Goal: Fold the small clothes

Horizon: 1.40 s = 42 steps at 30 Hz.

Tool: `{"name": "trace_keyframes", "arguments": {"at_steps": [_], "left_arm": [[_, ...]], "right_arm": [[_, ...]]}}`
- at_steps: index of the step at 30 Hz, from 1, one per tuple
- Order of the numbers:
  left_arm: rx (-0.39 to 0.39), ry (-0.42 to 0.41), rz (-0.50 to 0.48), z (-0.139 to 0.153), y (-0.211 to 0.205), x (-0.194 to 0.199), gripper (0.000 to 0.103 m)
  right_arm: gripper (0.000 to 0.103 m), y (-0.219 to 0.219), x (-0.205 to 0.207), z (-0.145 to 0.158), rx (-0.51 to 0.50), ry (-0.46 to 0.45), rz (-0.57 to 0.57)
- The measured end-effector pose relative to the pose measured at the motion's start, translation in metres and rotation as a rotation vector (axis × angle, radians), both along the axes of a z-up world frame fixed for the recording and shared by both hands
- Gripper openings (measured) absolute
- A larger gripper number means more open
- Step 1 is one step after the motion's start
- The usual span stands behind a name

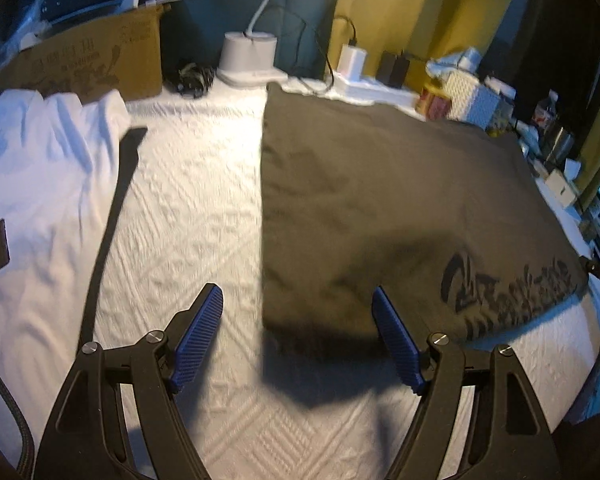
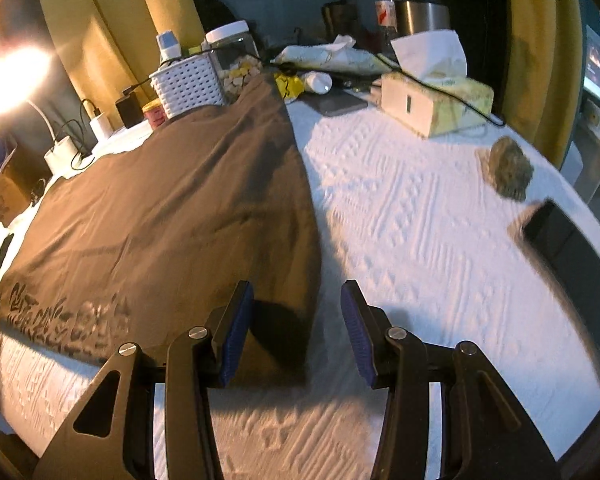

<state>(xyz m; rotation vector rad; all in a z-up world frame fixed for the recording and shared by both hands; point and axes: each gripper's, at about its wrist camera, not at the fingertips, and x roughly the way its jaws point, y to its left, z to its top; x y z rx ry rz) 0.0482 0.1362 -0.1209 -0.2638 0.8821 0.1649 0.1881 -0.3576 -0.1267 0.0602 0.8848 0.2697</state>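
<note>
A dark brown garment [image 1: 380, 200] with a black print lies flat on the white textured table cover. In the left wrist view my left gripper [image 1: 298, 306] hangs open above the garment's near left corner, nothing between its blue pads. The right wrist view shows the same brown garment [image 2: 172, 216]. There my right gripper [image 2: 298, 312] stands open over its near right corner, one blue pad above the cloth and the other above the cover, nothing held.
A white garment [image 1: 32, 184] with a black strap [image 1: 108, 236] lies at the left. A cardboard box [image 1: 92, 60] and a lamp base [image 1: 248, 56] stand at the back. A white basket [image 2: 188, 84], tissue box [image 2: 436, 100], crumpled lump [image 2: 508, 168] and dark flat device [image 2: 576, 276] stand on the right.
</note>
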Motion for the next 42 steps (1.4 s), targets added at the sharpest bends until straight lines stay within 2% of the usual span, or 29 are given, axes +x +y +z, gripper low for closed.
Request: {"name": "trace_keyframes", "arguments": {"at_steps": [4,8,9,11,12,14,16,17,18,20,29,33,42], "left_arm": [[0.017,-0.006,-0.016,-0.001,-0.003,-0.006,0.077],[0.082,-0.005,-0.046,-0.005,-0.011,-0.006,0.081],[0.099,0.005,-0.052,-0.005,-0.014,-0.004,0.081],[0.119,0.014,-0.056,-0.006,-0.016,-0.003,0.081],[0.115,0.011,-0.059,-0.006,-0.016,-0.004,0.081],[0.113,-0.006,-0.067,-0.004,-0.015,-0.007,0.062],[0.088,-0.017,-0.102,-0.003,-0.017,-0.009,0.02],[0.07,-0.015,-0.117,-0.003,-0.019,-0.01,0.011],[0.065,-0.013,-0.121,-0.002,-0.02,-0.011,0.009],[0.091,-0.022,-0.117,0.001,-0.025,-0.017,0.008],[0.049,-0.047,-0.123,0.009,-0.034,-0.041,0.008],[0.02,-0.048,-0.126,0.008,-0.036,-0.053,0.008],[0.012,-0.019,-0.156,0.002,-0.039,-0.072,0.008]], "right_arm": [[0.048,-0.003,-0.009,-0.002,0.003,-0.007,0.004],[0.046,0.005,-0.017,-0.004,-0.041,-0.037,0.025],[0.033,0.009,-0.018,-0.005,-0.054,-0.043,0.044],[0.016,0.012,-0.017,-0.006,-0.039,-0.05,0.065],[0.011,0.012,-0.017,-0.006,-0.037,-0.051,0.071],[0.009,0.012,-0.018,-0.006,-0.033,-0.053,0.079],[0.008,0.012,-0.02,-0.005,-0.037,-0.057,0.088],[0.007,0.011,-0.021,-0.004,-0.041,-0.061,0.091],[0.007,0.011,-0.022,-0.003,-0.044,-0.064,0.093],[0.007,0.008,-0.027,0.003,-0.046,-0.079,0.096],[0.007,0.0,-0.044,0.016,-0.086,-0.097,0.113],[0.007,-0.003,-0.058,0.016,-0.105,-0.089,0.114],[0.007,-0.012,-0.088,0.002,-0.108,-0.054,0.092]]}}
